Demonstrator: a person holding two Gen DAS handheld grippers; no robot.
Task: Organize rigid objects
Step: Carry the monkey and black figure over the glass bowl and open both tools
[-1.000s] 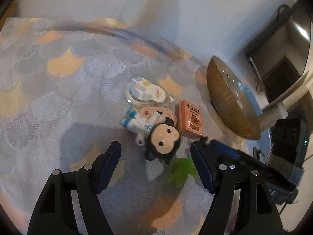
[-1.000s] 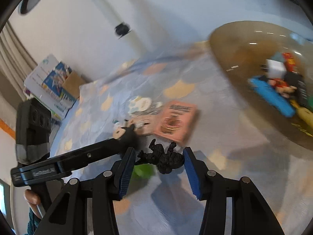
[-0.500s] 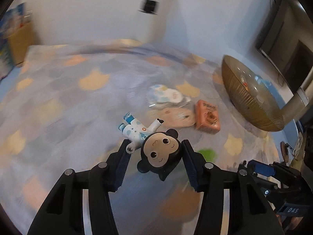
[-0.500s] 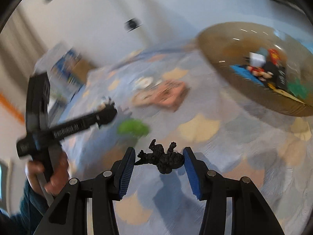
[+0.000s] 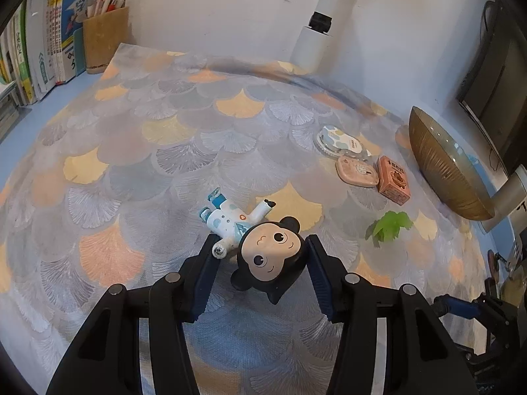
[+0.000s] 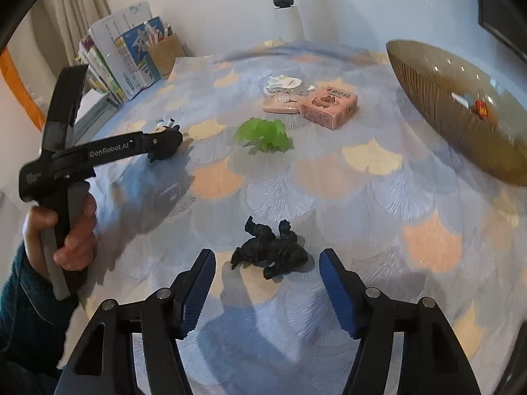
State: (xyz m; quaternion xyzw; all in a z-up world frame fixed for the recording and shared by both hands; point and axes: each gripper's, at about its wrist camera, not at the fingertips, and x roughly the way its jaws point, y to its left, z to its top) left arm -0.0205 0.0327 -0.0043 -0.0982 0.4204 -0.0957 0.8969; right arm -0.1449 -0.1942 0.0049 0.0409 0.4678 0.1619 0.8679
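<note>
Left wrist view has the left gripper (image 5: 260,275) closed partway around the monkey figure (image 5: 268,256), whose long axis runs toward 10 o'clock. Right gripper (image 6: 266,291) is wide open and empty, with the black figurine (image 6: 270,250) on the tabletop (image 6: 362,204) at 12 o'clock and the bowl (image 6: 438,112) at 2 o'clock.

Left wrist cam sits low & close over the patterned cloth (image 5: 197,125), facing fwd toward the back wall, bowl (image 5: 441,171) at far right. Right wrist cam looks fwd from further right, sim. height, seeing the left gripper (image 6: 164,140) side-on. Both share green toy (image 5: 388,228) (image 6: 263,135), pink box (image 5: 393,179) (image 6: 329,107), books (image 5: 36,49) (image 6: 112,56).
</note>
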